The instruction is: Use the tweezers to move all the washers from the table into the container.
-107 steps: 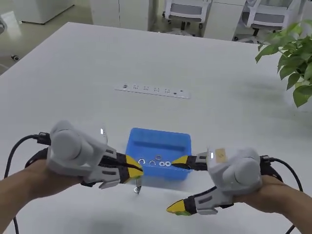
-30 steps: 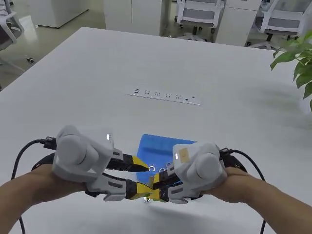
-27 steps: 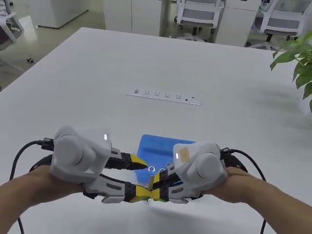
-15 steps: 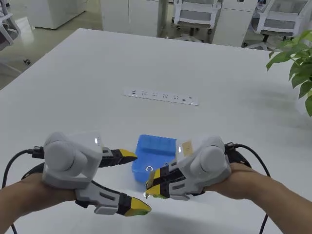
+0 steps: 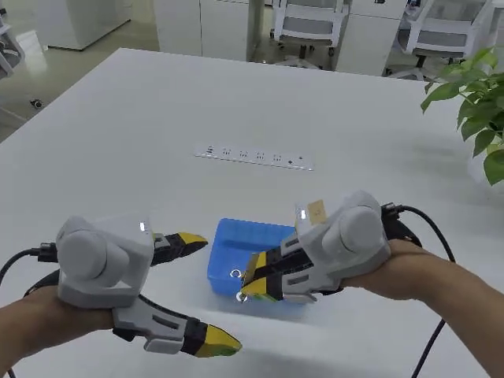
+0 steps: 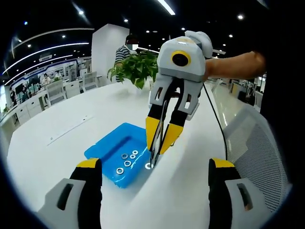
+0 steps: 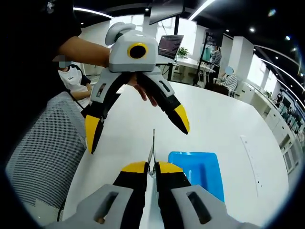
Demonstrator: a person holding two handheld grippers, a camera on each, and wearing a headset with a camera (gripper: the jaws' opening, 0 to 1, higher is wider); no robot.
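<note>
The blue container (image 5: 224,256) sits on the white table (image 5: 157,118) with washers (image 6: 127,159) lying inside it. My right gripper (image 5: 253,279) is shut on the tweezers (image 7: 152,143), which point down at the container's near edge. A washer (image 6: 148,166) sits at the tweezers' tip, right at that edge. Whether the tweezers grip it I cannot tell. My left gripper (image 5: 203,291) stands open and holds nothing, to the left of the container. In the left gripper view the right gripper (image 6: 163,136) hangs over the container (image 6: 107,145).
A white power strip (image 5: 253,157) lies flat in the middle of the table beyond the container. A potted plant (image 5: 476,102) stands at the right edge. Office chairs (image 5: 303,24) stand behind the far edge.
The tweezers went from my left gripper to my right one. The left gripper then opened and drew back to the left; the right gripper carried the tweezers to the container's near edge.
</note>
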